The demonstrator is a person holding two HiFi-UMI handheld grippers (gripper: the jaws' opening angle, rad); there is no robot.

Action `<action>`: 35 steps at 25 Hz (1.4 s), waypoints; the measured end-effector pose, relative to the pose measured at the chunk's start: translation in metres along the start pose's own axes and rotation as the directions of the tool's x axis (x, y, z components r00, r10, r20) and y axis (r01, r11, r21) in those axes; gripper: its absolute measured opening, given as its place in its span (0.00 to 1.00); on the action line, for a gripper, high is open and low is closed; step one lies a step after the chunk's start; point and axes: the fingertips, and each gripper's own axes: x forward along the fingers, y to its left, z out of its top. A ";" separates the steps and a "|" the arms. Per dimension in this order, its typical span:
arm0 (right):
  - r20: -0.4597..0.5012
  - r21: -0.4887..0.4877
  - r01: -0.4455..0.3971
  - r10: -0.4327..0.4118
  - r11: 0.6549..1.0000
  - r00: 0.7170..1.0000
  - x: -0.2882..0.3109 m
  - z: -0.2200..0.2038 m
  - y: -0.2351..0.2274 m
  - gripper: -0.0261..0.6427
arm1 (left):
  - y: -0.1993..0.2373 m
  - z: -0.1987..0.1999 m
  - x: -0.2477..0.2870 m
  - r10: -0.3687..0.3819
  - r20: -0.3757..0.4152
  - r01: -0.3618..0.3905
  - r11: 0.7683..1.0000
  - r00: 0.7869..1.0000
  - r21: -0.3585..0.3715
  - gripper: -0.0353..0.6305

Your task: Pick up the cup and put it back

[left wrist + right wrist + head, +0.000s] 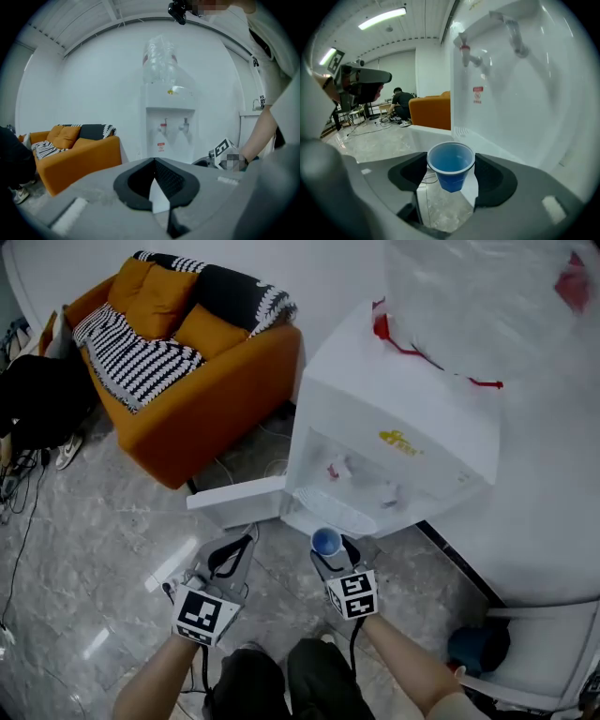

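Head view. White water dispenser at 2 o'clock, clear bottle upended on top, yellow logo on its front. White panel juts from its base toward 9 o'clock.

Orange sofa at 10 o'clock, carrying an orange cushion, a black-and-white striped throw and a dark patterned cushion.

Grey marbled floor. White power strip at 8 o'clock; cables along the 9 o'clock edge, shoe nearby. Dark blue object at 4 o'clock, unidentifiable.

Right gripper view: red tap at 12 o'clock, a second tap at 1 o'clock. Person crouched at 10 o'clock.
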 end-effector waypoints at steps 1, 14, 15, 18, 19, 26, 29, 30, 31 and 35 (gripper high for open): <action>0.008 0.004 -0.013 0.013 1.000 1.000 -0.013 0.016 0.005 0.52 | 0.000 0.015 -0.007 0.005 -0.009 -0.005 1.000 1.000 -0.002 0.06; 0.111 -0.065 -0.171 0.178 0.983 0.978 -0.182 0.226 0.057 0.52 | 0.003 0.215 -0.114 0.074 -0.050 -0.078 0.994 0.996 -0.082 0.06; 0.118 -0.076 -0.177 0.185 0.981 0.976 -0.195 0.242 0.058 0.52 | 0.002 0.229 -0.122 0.078 -0.047 -0.081 0.994 0.996 -0.075 0.06; 0.144 -0.096 -0.197 0.210 0.976 0.967 -0.235 0.290 0.063 0.52 | 0.001 0.265 -0.141 0.103 -0.045 -0.105 0.993 0.994 -0.053 0.06; 0.154 -0.101 -0.204 0.218 0.974 0.964 -0.249 0.306 0.065 0.52 | 0.000 0.277 -0.146 0.109 -0.040 -0.112 0.992 0.993 -0.059 0.06; 0.227 -0.130 -0.238 0.263 0.962 0.938 -0.345 0.406 0.089 0.52 | -0.017 0.368 -0.182 0.105 0.046 -0.104 0.994 0.993 -0.031 0.06; 0.247 -0.146 -0.240 0.271 0.960 0.930 -0.377 0.432 0.100 0.52 | -0.030 0.405 -0.192 0.064 0.091 -0.064 0.998 0.994 0.001 0.06; 0.259 -0.150 -0.239 0.272 0.959 0.927 -0.387 0.439 0.102 0.52 | -0.032 0.415 -0.196 0.060 0.100 -0.061 0.998 0.993 0.011 0.06; 0.271 -0.152 -0.238 0.272 0.959 0.923 -0.396 0.447 0.104 0.52 | -0.035 0.424 -0.201 0.062 0.110 -0.064 0.998 0.992 0.011 0.06; 0.308 -0.170 -0.232 0.275 0.958 0.911 -0.432 0.472 0.111 0.52 | -0.040 0.460 -0.227 0.112 0.157 -0.107 0.994 0.981 -0.034 0.06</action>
